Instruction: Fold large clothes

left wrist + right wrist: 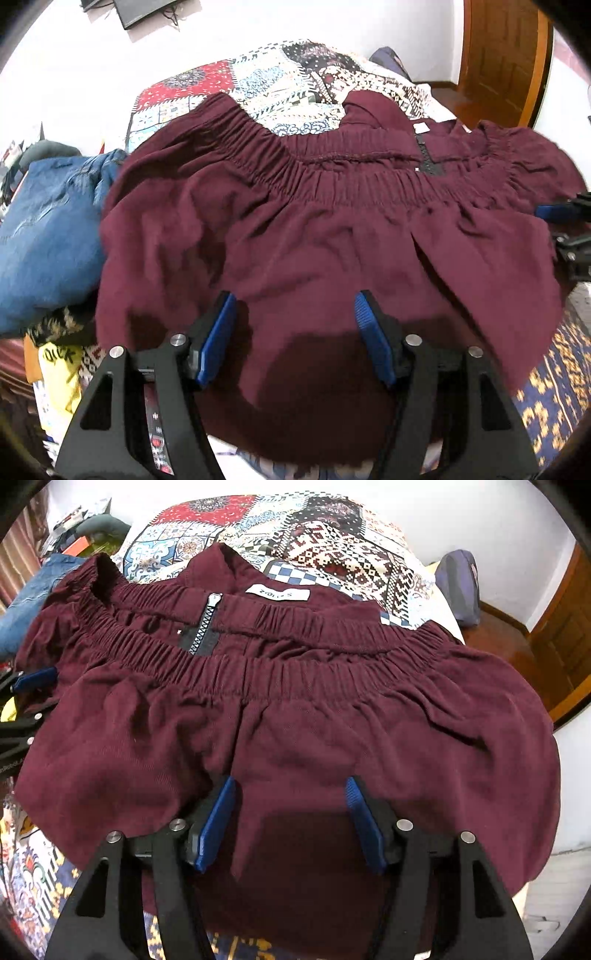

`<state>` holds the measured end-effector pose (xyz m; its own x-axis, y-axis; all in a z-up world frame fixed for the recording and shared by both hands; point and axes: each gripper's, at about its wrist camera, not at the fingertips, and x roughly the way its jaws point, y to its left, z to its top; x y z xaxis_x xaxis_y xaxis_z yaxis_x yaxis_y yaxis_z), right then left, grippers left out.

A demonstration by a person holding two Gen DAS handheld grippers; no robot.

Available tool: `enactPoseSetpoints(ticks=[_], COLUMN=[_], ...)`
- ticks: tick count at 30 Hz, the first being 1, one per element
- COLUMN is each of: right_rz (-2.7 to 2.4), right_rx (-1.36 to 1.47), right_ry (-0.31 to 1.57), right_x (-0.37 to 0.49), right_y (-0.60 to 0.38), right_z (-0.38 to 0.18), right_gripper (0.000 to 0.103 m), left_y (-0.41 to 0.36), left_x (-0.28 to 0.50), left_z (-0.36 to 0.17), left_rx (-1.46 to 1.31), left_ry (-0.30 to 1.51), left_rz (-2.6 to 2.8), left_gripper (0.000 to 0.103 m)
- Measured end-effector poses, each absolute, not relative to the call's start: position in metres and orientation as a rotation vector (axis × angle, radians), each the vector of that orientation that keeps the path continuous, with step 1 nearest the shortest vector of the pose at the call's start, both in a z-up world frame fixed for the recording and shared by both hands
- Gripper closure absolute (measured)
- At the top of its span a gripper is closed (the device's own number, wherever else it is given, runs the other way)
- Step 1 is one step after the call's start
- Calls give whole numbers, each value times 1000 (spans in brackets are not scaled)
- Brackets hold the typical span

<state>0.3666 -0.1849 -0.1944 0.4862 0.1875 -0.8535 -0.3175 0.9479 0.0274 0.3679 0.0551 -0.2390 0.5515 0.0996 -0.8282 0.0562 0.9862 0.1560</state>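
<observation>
**Now: maroon garment spread on the bed, both grippers spread wide over its near edge**

From the left wrist camera, the maroon garment (295, 229) lies spread across a bed covered by a patchwork bedspread (266, 85), its gathered elastic waistband (280, 162) at the far side and its hem nearest the camera. The left gripper (295, 332) has its blue pads (218, 339) wide apart above the cloth near the hem; nothing is pinched between them. A blue denim piece (44, 236) sits just beside the garment's left edge, with a yellow printed item (59, 373) below it. At the right edge of this view, part of the right gripper (565, 218) shows beside the garment. A wooden door (502, 59) stands at the upper right.

From the right wrist camera, the same garment (295, 738) fills the frame, waistband (295, 672) far, with a short zipper (205, 624) and a white label (277, 593) visible inside the open waist. The right gripper (291, 816) likewise has its pads (364, 830) spread wide over the fabric, holding nothing. The left gripper (33, 681) appears at the left edge beside the cloth. A grey-purple bag (460, 587) rests at the far right, off the bedspread (332, 535).
</observation>
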Motion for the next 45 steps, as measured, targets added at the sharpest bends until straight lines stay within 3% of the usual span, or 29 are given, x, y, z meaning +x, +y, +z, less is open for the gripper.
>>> enactPoseSetpoints(ticks=[10,17,24,29,37,42,45], right_rz=[302,278,324,335,337,345,342], right_rx=[-242,-322,-223,-209,-201,-69,-17], right_ry=[968,873,824,875,922,966,977], right_x=[338,322,320,330,323,327,325], right_y=[-175,-160,-149,-138,-135,-150,-155], right_z=[-176,-157,-137,-154,-177,-182,-184], right_gripper=[44,44,41,40,40,36,35], left_y=[113,156,166,170,156,164,159], left_x=[298,287,310,333,378,397,406], left_z=[-201,-213,-252,-277,-284,-293,-290], left_rx=[-2,-274,-552,-706,-666,-834,-836], left_ry=[858,884,937,941,904,855,862], left_rz=[189,174,17,-73,-77,-5,79], left_gripper=[34,31,31,30,29,29,45])
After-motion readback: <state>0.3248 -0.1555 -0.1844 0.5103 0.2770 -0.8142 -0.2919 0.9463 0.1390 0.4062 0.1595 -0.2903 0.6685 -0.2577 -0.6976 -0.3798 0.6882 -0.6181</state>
